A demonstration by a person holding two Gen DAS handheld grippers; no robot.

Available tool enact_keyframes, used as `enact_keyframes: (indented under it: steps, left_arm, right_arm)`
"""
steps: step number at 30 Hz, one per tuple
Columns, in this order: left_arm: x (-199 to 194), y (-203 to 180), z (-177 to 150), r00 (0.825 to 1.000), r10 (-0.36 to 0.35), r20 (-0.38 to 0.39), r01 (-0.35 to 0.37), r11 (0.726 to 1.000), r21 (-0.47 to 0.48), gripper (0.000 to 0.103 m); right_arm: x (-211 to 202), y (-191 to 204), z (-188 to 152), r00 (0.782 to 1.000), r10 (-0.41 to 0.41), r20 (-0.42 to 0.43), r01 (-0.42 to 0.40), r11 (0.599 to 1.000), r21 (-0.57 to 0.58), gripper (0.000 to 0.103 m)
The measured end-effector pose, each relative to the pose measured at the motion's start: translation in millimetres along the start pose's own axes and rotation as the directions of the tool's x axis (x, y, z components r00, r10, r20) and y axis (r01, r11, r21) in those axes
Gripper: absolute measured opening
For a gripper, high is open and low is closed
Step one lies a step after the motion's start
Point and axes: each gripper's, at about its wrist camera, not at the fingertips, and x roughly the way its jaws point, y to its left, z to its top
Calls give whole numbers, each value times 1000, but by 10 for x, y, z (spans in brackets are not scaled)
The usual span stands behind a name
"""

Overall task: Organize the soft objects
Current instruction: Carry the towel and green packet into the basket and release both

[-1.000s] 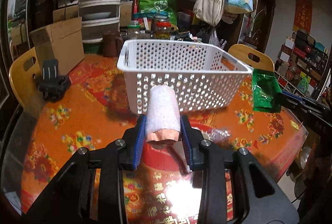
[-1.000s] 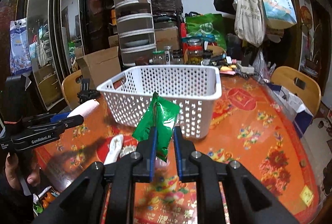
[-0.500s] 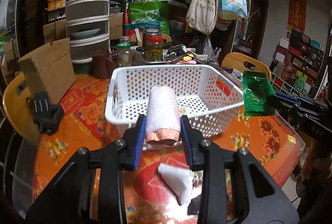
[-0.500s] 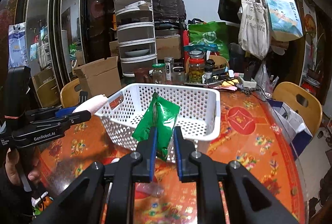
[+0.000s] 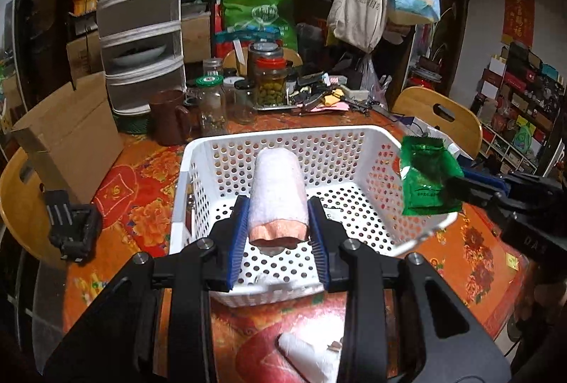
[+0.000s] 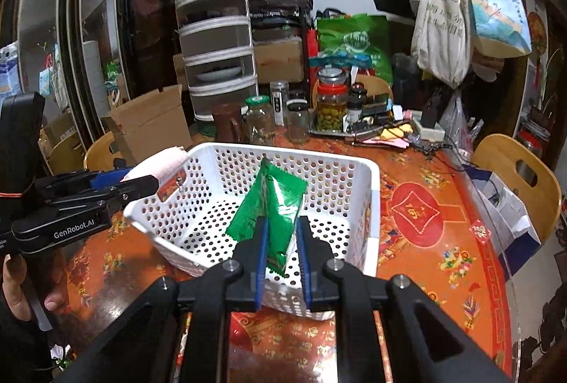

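My left gripper (image 5: 278, 228) is shut on a rolled pink towel (image 5: 278, 195) and holds it above the near edge of the white perforated basket (image 5: 248, 143). My right gripper (image 6: 281, 239) is shut on a green foil packet (image 6: 271, 209) and holds it over the same basket (image 6: 354, 166), which looks empty inside. In the left wrist view the green packet (image 5: 423, 179) hangs over the basket's right rim. In the right wrist view the towel (image 6: 159, 165) sits at the basket's left corner. A white rolled cloth (image 5: 312, 353) lies on the table below my left gripper.
The basket stands on a red and orange patterned table (image 6: 418, 216). Glass jars (image 5: 271, 81), a brown mug (image 5: 170, 117) and a cardboard box (image 5: 71, 131) stand behind it. A black clip holder (image 5: 72, 227) lies at the left. Wooden chairs (image 6: 517, 170) surround the table.
Both grippers have risen and moved forward, so the towel and the green packet now hang over the basket's inside rather than in front of its wall.
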Motion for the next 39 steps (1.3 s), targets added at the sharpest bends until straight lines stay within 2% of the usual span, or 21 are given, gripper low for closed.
enact_keyframes:
  steps: [10,21,34,39]
  left_arm:
    - [699,-11,186,991,36,-131,-35,999,10,30]
    - [1421,11,187,958,69,-278,-65,998,21,30]
    - [1645,-60,123,937,93,-335,-80,995,53,30]
    - [1637,-45,105,939,92,-331,-82,996,45,31]
  right_arm:
    - [588,-162,170,991,-4,-131,7,1000,28,14]
    - [1050,-247,193,965,7,-260,8,999,53,14]
    - [1435,-287,143,933,-16,-361,34,998,43,14]
    - [1445,-309,156,936,-10,-353,34,998,60,15]
